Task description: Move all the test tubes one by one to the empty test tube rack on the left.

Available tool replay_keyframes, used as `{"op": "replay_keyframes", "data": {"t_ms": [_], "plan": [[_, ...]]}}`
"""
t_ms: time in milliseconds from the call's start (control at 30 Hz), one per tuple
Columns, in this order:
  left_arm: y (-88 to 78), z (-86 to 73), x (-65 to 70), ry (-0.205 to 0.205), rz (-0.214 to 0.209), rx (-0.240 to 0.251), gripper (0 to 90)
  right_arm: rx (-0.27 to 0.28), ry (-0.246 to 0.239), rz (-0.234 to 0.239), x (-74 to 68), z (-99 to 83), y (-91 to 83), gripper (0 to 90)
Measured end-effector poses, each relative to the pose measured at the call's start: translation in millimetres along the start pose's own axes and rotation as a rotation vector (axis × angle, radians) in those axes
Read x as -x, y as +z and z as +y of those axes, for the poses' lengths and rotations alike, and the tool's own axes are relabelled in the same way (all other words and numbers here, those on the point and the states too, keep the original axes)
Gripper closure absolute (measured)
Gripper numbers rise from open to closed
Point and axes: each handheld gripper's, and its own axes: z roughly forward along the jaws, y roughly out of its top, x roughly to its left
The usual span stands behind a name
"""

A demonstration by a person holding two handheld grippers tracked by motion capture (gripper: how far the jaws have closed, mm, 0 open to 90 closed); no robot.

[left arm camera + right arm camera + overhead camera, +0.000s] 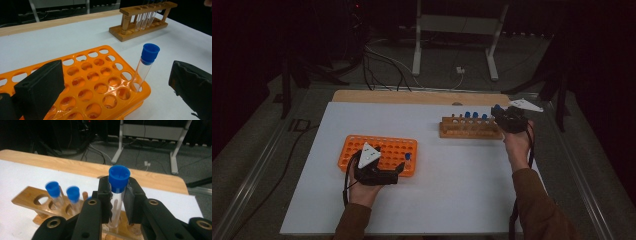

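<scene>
At right of the high view, the right gripper [117, 202] was closed on a blue-capped tube [117, 192] over the wooden rack [469, 129]. At lower left, the left gripper [120, 82] stood wide apart, holding nothing, beside a lone capped tube [145, 66] in the orange rack [100, 85]. Forearms entered from the bottom edge; other tubes looked blurred.
</scene>
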Motion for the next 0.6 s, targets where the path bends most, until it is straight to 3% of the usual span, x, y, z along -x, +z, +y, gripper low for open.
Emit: {"op": "replay_keyframes", "data": {"t_ms": [233,367,600], "plan": [[-0.2,0.3,1.6,-0.003,-0.005,0.002,0.8,0.012,-0.006,0.008,-1.3,10.5,-9.0,77.3],[-0.1,0.2,1.0,-0.008,-0.008,0.004,0.8,0.016,0.018,0.029,0.3,12.9,-15.0,77.3],[0.2,0.6,2.2,-0.007,-0.012,0.004,0.8,0.017,0.007,0.059,-1.3,13.4,-24.9,77.2]]}}
